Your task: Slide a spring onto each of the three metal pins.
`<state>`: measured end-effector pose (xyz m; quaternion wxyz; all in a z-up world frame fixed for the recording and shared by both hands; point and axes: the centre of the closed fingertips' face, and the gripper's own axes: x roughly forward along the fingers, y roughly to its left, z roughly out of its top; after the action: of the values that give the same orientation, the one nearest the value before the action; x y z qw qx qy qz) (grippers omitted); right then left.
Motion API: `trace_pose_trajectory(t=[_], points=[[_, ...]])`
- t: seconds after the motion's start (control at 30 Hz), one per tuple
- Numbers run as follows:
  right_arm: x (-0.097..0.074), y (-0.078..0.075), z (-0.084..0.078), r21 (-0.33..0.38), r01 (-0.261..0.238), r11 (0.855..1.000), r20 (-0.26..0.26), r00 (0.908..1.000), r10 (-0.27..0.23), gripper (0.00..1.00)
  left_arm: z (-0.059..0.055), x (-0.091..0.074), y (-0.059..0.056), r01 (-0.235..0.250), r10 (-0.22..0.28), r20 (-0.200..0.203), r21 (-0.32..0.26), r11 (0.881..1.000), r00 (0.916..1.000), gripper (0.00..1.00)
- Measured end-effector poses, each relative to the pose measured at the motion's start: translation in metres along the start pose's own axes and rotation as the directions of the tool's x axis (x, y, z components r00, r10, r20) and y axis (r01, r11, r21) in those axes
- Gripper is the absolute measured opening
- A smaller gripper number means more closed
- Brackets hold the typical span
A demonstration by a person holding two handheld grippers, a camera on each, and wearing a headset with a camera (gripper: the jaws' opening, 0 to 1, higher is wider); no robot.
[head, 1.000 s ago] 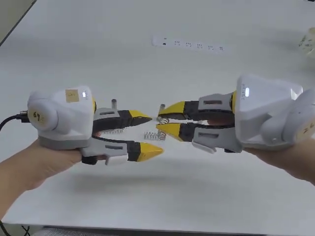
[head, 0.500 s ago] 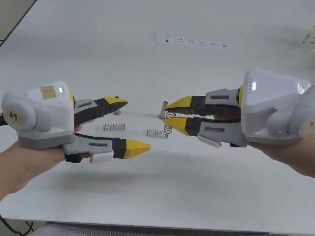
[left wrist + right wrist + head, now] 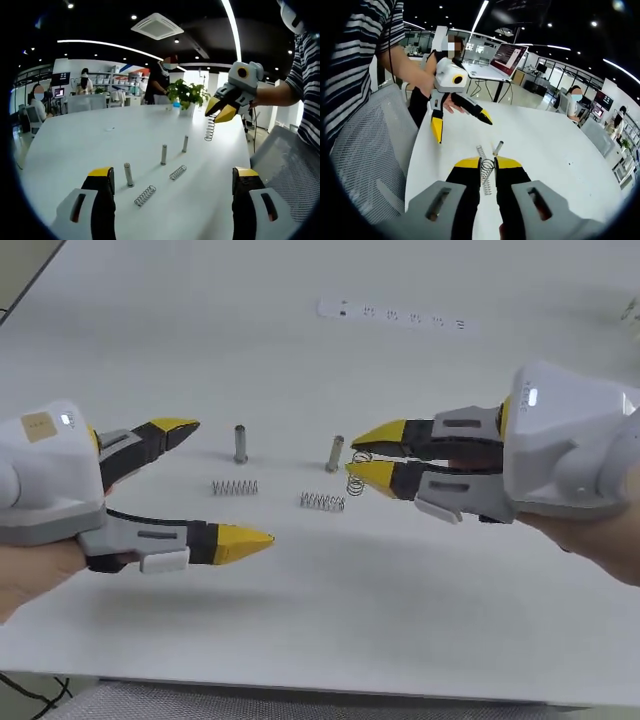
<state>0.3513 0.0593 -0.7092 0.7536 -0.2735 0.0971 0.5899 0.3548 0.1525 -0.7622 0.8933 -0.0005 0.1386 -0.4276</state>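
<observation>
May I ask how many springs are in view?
3: the left spring and middle spring lie on the table; the third spring is gripped in the right tool.

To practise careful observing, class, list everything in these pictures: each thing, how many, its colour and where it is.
Table: one, white, under everything.
Pins: three, grey, upright in a row on table.
Springs: three, silver; two lying by the pins, one in right gripper.
Power strip: one, white, far side of table.
Plant: one, green, at table's far end.
Chair: one, grey mesh, beside table.
Left gripper: one, yellow-tipped fingers, open, above table.
Right gripper: one, yellow-tipped fingers, shut on spring near a pin.
</observation>
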Motion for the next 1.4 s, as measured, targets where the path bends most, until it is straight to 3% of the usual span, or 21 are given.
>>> trace_pose_trajectory(t=[0.4, 0.67, 1.07, 1.4], points=[[-0.004, -0.010, -0.014, 0.023, 0.037, 0.999, -0.021, 0.9991, -0.037, 0.12, -0.004, -0.016, 0.009, -0.034, 0.034, 0.003, -0.022, 0.999, 0.9994, 0.97], [-0.011, -0.024, -0.032, 0.052, 0.086, 0.995, -0.055, 0.9950, -0.084, 0.12, -0.007, -0.020, 0.012, -0.048, 0.048, -0.006, -0.033, 0.998, 0.9988, 0.97], [-0.026, -0.055, -0.065, 0.088, 0.178, 0.980, -0.122, 0.9783, -0.167, 0.12, -0.011, -0.024, 0.014, -0.062, 0.062, -0.011, -0.047, 0.997, 0.9980, 0.97], [-0.034, -0.083, -0.079, 0.141, 0.271, 0.952, -0.137, 0.9580, -0.252, 0.12, -0.013, -0.026, 0.016, -0.073, 0.073, -0.016, -0.052, 0.996, 0.9972, 0.97]])
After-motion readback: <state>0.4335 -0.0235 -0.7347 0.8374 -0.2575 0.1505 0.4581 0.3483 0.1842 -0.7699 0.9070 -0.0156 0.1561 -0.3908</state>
